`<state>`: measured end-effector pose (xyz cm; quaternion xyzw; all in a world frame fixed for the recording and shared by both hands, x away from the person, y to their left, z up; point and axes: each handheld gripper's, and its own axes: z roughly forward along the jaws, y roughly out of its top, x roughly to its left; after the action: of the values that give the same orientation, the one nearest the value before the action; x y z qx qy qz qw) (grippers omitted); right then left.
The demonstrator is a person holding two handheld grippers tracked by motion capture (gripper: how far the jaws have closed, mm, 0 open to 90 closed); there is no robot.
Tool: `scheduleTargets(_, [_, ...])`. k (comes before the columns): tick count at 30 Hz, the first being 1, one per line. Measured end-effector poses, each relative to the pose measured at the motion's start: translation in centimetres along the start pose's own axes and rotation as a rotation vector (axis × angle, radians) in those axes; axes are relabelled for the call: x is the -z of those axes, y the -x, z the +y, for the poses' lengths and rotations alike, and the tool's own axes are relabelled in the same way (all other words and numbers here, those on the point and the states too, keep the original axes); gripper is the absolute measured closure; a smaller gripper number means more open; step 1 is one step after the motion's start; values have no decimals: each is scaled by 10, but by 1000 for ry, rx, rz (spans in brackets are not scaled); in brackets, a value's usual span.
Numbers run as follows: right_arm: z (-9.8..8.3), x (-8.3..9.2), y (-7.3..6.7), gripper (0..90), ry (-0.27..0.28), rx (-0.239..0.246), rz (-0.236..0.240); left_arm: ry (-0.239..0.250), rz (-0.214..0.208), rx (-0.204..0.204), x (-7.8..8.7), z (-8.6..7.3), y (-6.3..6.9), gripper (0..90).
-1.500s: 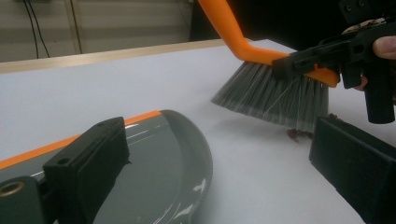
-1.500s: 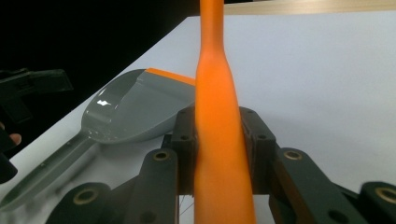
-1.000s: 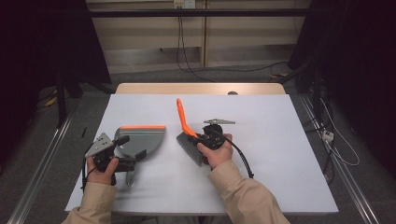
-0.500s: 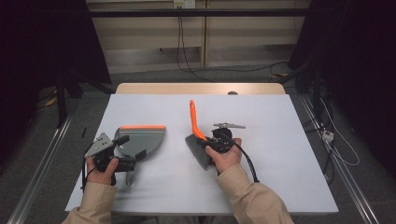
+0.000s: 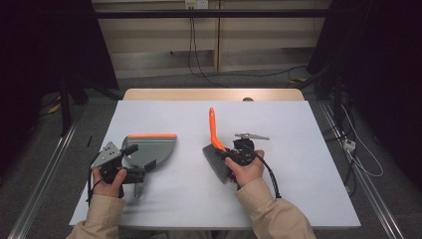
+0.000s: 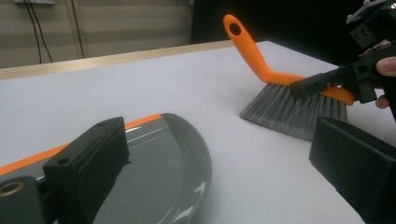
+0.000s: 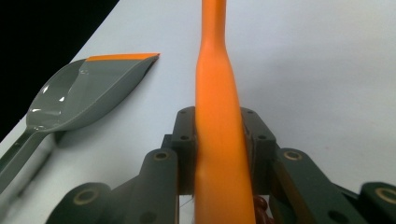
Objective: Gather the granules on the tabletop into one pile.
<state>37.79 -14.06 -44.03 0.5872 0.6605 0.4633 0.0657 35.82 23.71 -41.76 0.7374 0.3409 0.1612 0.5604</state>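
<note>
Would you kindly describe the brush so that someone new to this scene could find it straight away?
Start at the white table and look just right of its middle, where the right gripper is clamped on the brush. Its grey bristles rest on the tabletop and its handle rises away from the person. Unlike the grey dustpan to its left, it has a long bright orange handle with a hanging hole.

Lab: bare table (image 5: 298,164), floor cables (image 5: 199,59)

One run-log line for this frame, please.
right tongs: shut on brush | left tongs: at dustpan, grip unclear | table: bristles down
</note>
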Motion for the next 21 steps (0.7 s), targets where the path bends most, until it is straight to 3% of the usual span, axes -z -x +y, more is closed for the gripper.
scheduleTargets(12, [1, 8, 5, 713, -4, 0, 0, -2, 1, -1, 0, 0, 1, 43])
scheduleTargets(17, [3, 10, 5, 713, 10, -40, 44, -3, -1, -2, -1, 0, 1, 43])
scheduleTargets(21, [11, 14, 1, 713, 29, -38, 61, -1, 1, 2, -1, 0, 0, 43])
